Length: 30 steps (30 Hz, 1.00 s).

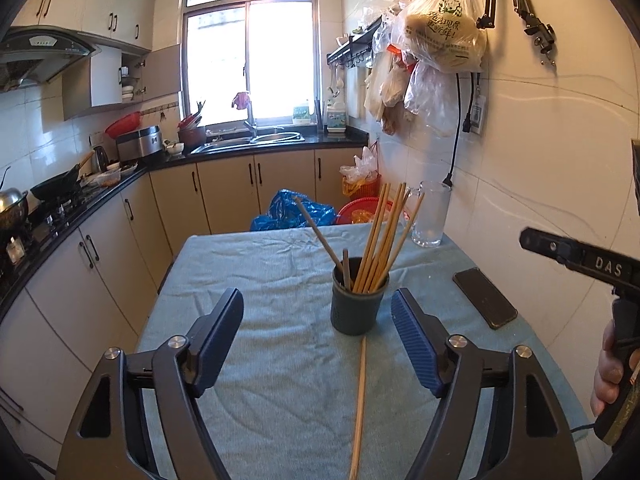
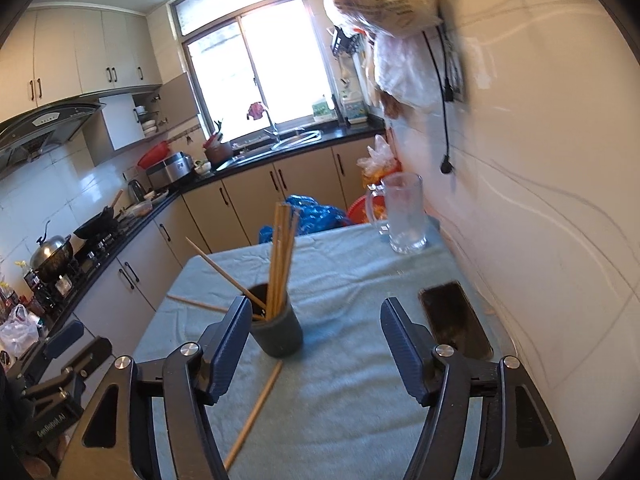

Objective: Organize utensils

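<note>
A dark grey cup point(image 1: 356, 308) stands on the cloth-covered table point(image 1: 260, 272) with several wooden chopsticks point(image 1: 380, 236) leaning in it. One loose chopstick point(image 1: 360, 400) lies on the cloth in front of the cup. My left gripper point(image 1: 316, 300) is open, just short of the cup, with nothing between its fingers. In the right wrist view the cup point(image 2: 278, 332) sits by the left finger of my right gripper point(image 2: 316, 308), which is open and empty. A loose chopstick point(image 2: 256, 412) lies in front of the cup and another chopstick point(image 2: 196, 303) lies to its left.
A black phone point(image 1: 484, 298) lies on the table near the tiled wall point(image 1: 540, 160), and a glass mug point(image 1: 430, 216) stands at the far right corner. Plastic bags point(image 1: 440, 32) hang on the wall. A kitchen counter point(image 1: 80, 216) runs along the left.
</note>
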Each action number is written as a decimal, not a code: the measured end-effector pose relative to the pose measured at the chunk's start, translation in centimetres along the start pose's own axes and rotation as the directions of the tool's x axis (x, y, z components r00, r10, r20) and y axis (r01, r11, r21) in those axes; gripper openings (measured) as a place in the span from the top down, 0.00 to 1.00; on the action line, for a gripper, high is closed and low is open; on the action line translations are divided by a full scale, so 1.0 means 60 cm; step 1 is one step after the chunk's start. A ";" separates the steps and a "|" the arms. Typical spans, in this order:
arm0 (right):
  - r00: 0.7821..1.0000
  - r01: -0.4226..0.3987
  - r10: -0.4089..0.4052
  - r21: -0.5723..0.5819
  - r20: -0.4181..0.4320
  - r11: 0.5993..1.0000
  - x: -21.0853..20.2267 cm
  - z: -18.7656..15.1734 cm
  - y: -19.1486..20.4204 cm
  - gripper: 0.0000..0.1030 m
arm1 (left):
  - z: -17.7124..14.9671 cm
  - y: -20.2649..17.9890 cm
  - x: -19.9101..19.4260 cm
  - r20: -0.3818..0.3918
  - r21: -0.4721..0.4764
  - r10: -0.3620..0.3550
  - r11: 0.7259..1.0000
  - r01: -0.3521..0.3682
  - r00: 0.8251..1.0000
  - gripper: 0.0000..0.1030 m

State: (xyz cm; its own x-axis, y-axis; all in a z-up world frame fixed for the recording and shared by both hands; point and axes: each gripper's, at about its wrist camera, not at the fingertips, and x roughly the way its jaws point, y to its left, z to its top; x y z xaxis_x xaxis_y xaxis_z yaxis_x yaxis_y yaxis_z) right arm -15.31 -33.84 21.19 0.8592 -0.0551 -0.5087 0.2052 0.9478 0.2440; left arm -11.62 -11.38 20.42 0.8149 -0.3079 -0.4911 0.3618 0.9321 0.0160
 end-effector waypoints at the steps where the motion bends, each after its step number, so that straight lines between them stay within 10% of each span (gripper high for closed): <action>1: 1.000 0.004 -0.004 0.005 -0.011 1.000 0.000 -0.009 -0.006 0.30 | -0.003 -0.001 0.001 -0.003 -0.005 0.001 1.000 -0.001 1.000 0.22; 11: 0.991 0.054 -0.062 -0.066 -0.120 0.996 0.012 -0.118 -0.008 0.29 | -0.061 0.008 -0.011 -0.012 -0.043 0.124 0.991 -0.125 0.992 0.09; 19: 0.994 0.086 -0.089 -0.052 -0.060 0.995 -0.017 -0.168 0.015 0.27 | -0.085 0.006 -0.098 0.135 -0.114 0.265 0.961 -0.251 0.955 0.00; 30: 0.979 0.194 -0.185 -0.108 0.088 0.975 -0.063 -0.204 0.084 0.19 | -0.105 0.013 -0.097 0.076 -0.140 0.129 0.983 -0.117 0.989 0.00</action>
State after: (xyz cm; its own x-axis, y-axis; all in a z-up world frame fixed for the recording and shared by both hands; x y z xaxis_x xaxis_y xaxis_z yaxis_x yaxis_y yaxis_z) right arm -23.24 -25.04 14.23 0.8443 -0.2564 -0.4705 0.3160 0.9474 0.0507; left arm -18.91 -7.68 17.82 0.8869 -0.1988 -0.4169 0.1968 0.9792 -0.0483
